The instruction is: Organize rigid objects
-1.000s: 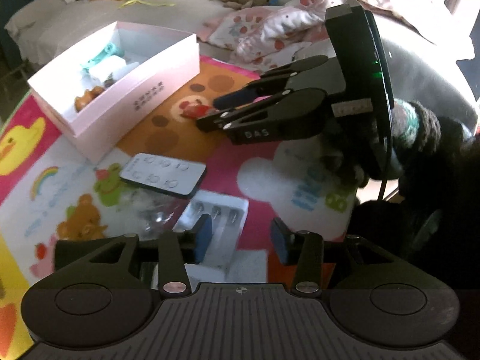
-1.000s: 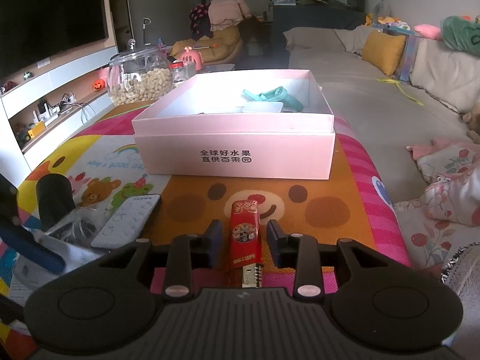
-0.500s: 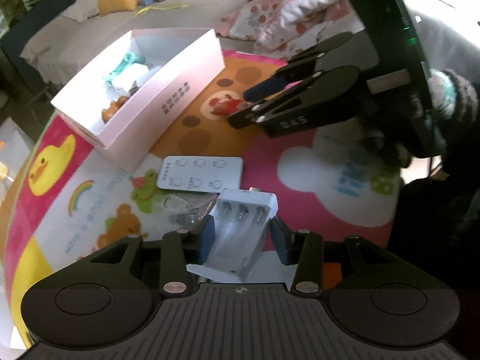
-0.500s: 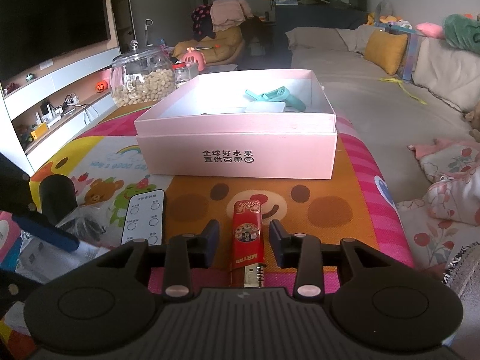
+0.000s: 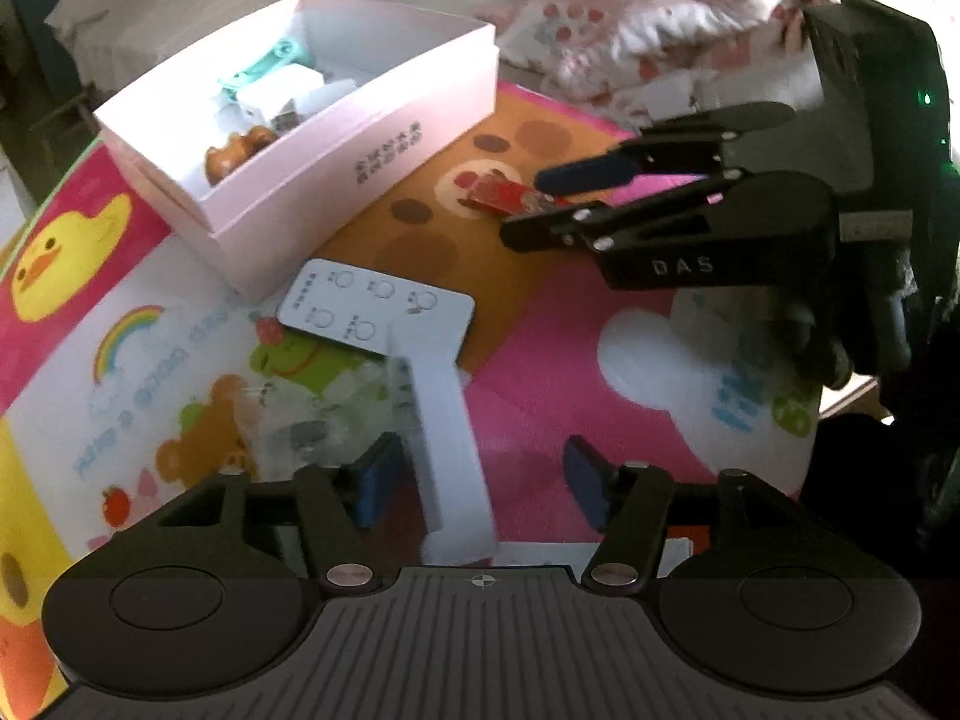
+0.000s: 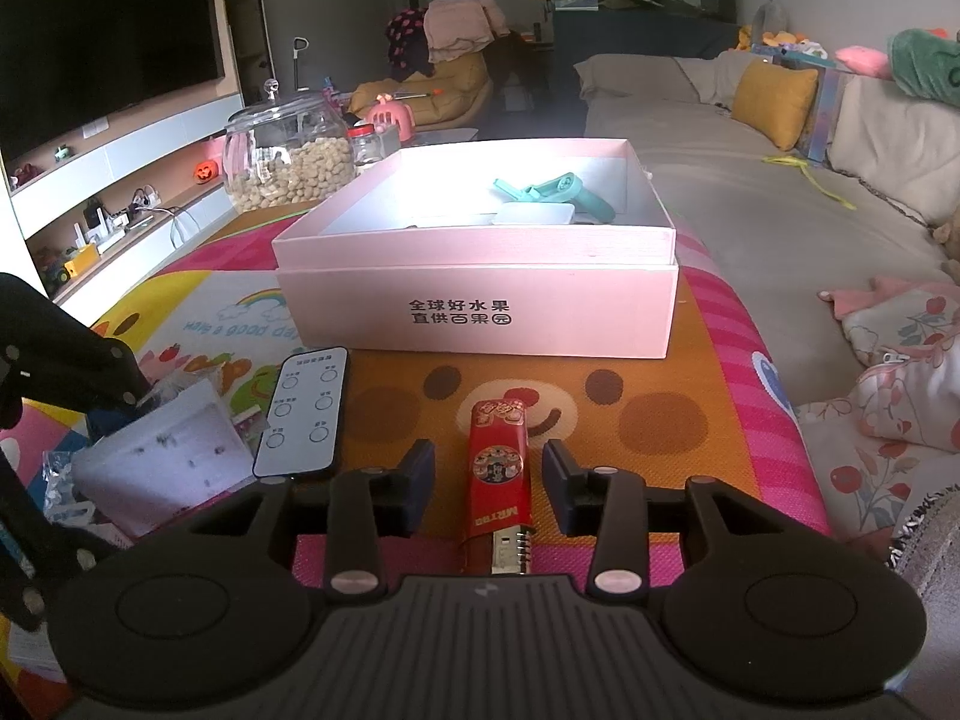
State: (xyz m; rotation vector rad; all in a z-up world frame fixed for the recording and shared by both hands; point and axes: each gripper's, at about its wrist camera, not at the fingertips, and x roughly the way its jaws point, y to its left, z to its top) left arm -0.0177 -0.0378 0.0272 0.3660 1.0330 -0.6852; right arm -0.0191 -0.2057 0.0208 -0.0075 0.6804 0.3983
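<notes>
Our left gripper (image 5: 474,483) opening, white battery holder (image 5: 450,450) loose between its jaws, our right gripper (image 6: 486,483) opening astride the red tin (image 6: 497,468), untouched, pink box (image 6: 480,306) beyond

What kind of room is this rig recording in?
Most likely a home living room: a big TV on the wall, a long beige sofa with a yellow cushion, and a cartoon-print play mat under the pink box, which suggests children live there.
</notes>
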